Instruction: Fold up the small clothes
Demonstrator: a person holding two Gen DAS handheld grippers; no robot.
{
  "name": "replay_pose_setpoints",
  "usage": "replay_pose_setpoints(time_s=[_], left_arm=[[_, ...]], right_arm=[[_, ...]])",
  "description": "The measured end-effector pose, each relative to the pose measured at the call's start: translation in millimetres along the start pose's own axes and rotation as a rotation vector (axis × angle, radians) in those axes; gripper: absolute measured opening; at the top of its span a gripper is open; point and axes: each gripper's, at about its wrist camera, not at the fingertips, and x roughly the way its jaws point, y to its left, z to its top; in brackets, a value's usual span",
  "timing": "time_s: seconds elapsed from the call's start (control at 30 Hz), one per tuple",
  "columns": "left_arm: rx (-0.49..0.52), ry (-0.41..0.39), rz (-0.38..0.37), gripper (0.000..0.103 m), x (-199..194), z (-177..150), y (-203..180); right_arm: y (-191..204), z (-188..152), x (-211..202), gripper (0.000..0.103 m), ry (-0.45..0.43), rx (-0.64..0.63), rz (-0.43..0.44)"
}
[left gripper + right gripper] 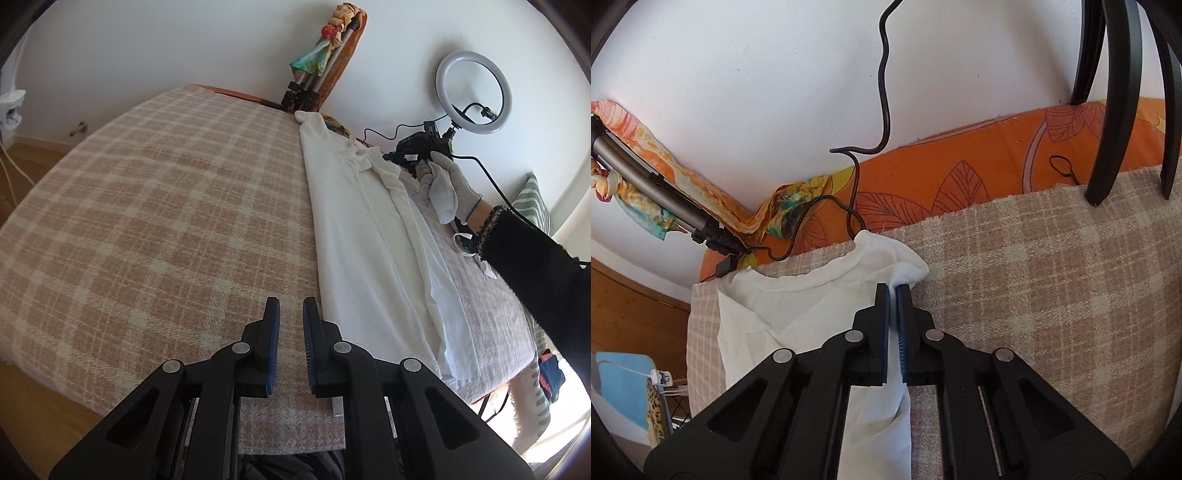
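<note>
A small white garment lies stretched out lengthwise on the pink-and-cream checked blanket, its right side folded in over the middle. My left gripper is open and empty, just above the blanket beside the garment's near left edge. In the left wrist view a gloved hand holds the right gripper at the garment's far end. My right gripper is shut on a fold of the white garment near its neckline, at the far edge of the blanket.
A ring light on a stand and black cables stand by the wall at the far right. A tripod wrapped in coloured cloth leans at the far edge. An orange leaf-print cover lies past the blanket. Black stand legs rest at right.
</note>
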Motion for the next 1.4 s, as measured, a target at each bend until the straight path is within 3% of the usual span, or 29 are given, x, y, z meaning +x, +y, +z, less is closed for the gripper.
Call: replay_pose_setpoints(time_s=[0.17, 0.23, 0.3, 0.33, 0.43, 0.6, 0.73, 0.83, 1.13, 1.27, 1.33, 1.4], left_arm=[[0.016, 0.01, 0.001, 0.011, 4, 1, -5], [0.023, 0.008, -0.004, 0.011, 4, 2, -7], [0.029, 0.003, -0.005, 0.011, 4, 4, -9], [0.034, 0.001, -0.008, 0.011, 3, 4, -10], [0.05, -0.009, -0.016, 0.011, 1, 6, -13], [0.048, -0.025, -0.028, 0.011, -4, 7, -15], [0.041, -0.028, -0.042, 0.011, -9, 7, -13], [0.059, -0.036, -0.044, 0.011, -15, 5, -16], [0.087, -0.063, -0.042, 0.011, -39, -8, -24], [0.091, -0.049, -0.038, 0.013, -46, -13, -21], [0.083, -0.035, -0.052, 0.023, -46, -14, -18], [0.061, -0.012, -0.092, 0.026, -44, -15, -15]], right_arm=[[20, 18, 0, 0.004, -0.005, -0.155, -0.195], [19, 19, 0, 0.006, 0.024, -0.164, -0.187], [18, 16, -10, 0.022, -0.011, -0.161, -0.214], [17, 13, -17, 0.025, -0.033, -0.159, -0.227], [19, -4, -37, 0.026, -0.043, -0.156, -0.163], [33, -53, -66, 0.026, 0.029, -0.184, -0.006], [39, -93, -88, 0.026, 0.07, -0.197, 0.039], [53, -115, -95, 0.026, 0.056, -0.235, 0.01], [95, -153, -60, 0.026, 0.147, -0.262, 0.08], [101, -173, -102, 0.026, 0.117, -0.265, 0.151], [98, -187, -132, 0.026, 0.097, -0.276, 0.152], [92, -207, -161, 0.026, 0.081, -0.288, 0.134]])
